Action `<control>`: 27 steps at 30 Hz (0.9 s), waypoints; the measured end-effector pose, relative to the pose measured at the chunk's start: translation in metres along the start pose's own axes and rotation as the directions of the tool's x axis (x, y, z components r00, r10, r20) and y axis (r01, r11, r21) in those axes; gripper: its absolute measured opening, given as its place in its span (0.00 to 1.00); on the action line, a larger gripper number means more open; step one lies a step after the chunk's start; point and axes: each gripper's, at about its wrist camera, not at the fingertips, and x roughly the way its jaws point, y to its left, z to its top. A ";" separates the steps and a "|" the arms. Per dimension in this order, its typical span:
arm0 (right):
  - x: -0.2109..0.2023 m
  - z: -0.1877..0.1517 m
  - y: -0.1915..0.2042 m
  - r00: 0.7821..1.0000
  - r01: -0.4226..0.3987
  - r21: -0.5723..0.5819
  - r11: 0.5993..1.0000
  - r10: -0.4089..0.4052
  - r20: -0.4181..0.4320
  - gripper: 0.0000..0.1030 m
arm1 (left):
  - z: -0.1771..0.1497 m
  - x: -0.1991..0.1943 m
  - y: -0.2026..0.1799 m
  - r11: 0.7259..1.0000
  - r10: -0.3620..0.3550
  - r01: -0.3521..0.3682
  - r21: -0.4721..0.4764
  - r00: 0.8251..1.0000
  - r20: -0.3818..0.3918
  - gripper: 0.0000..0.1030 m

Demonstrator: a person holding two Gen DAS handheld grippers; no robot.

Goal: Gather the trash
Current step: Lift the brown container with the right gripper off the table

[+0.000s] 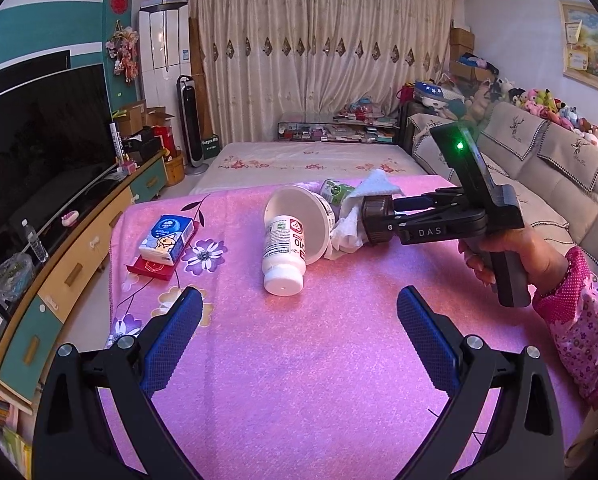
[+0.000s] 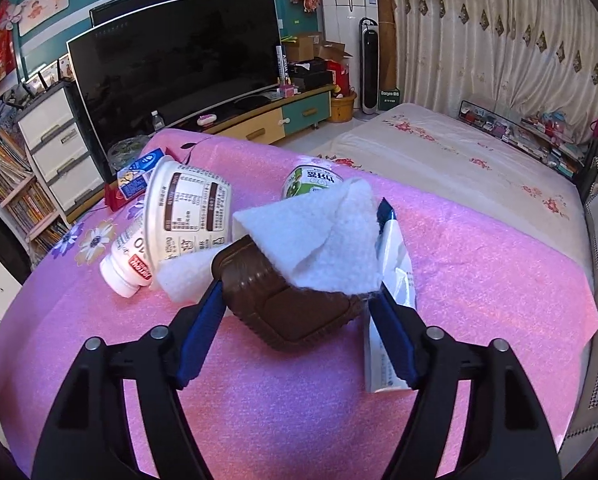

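Trash sits in a loose heap on the pink foam-textured tablecloth (image 1: 299,360), and the person is partway into gathering it. Furthest left, away from the heap, a blue-and-white pack of tissues (image 1: 166,239) rests on a flat red box (image 1: 151,268); whether those count as rubbish I cannot tell. Next comes a white plastic pill bottle with a white cap (image 1: 282,256), lying on its side with its upper end inside the mouth of a tipped white paper cup printed with a brown label (image 2: 187,216). Behind them lies a small green-and-white yoghurt pot (image 2: 313,179). A crumpled white paper napkin (image 2: 319,240) is draped over a ribbed dark brown plastic tub (image 2: 275,304) lying tilted on the cloth, and just beside that, on the right, lies a flattened white and dark blue wrapper (image 2: 395,248).

The left gripper (image 1: 299,328) hovers near the table edge, jaws spread wide and empty. The right gripper (image 2: 299,312) straddles the brown tub, one blue pad at each flank; the left pad looks to be touching, but I cannot tell if the tub is truly pinched.

My reading: the step in hand is grasping the tub. Next it calls for a firm squeeze and a lift, minding that the loose napkin may slide off.
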 end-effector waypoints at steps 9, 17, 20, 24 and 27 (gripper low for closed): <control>-0.033 -0.034 0.028 0.997 -0.012 -0.026 1.000 0.010 -0.073 0.67 | -0.005 -0.005 -0.004 1.000 -0.022 0.022 -0.001 1.000 0.010 0.93; -0.077 -0.082 0.051 0.991 -0.039 0.028 0.999 0.043 -0.129 0.64 | -0.013 -0.020 -0.011 0.999 -0.042 0.042 0.004 0.999 0.025 0.93; -0.093 -0.101 0.060 0.989 -0.048 0.043 0.998 0.054 -0.139 0.62 | -0.015 -0.026 -0.012 0.999 -0.047 0.047 0.012 0.998 0.033 0.93; -0.106 -0.119 0.067 0.987 -0.034 0.044 0.998 0.040 -0.157 0.62 | -0.018 -0.033 -0.015 0.999 -0.052 0.051 0.016 0.998 0.041 0.93; -0.110 -0.126 0.071 0.988 -0.028 0.040 0.999 0.034 -0.149 0.63 | -0.019 -0.040 -0.020 0.998 -0.054 0.053 0.020 0.997 0.046 0.93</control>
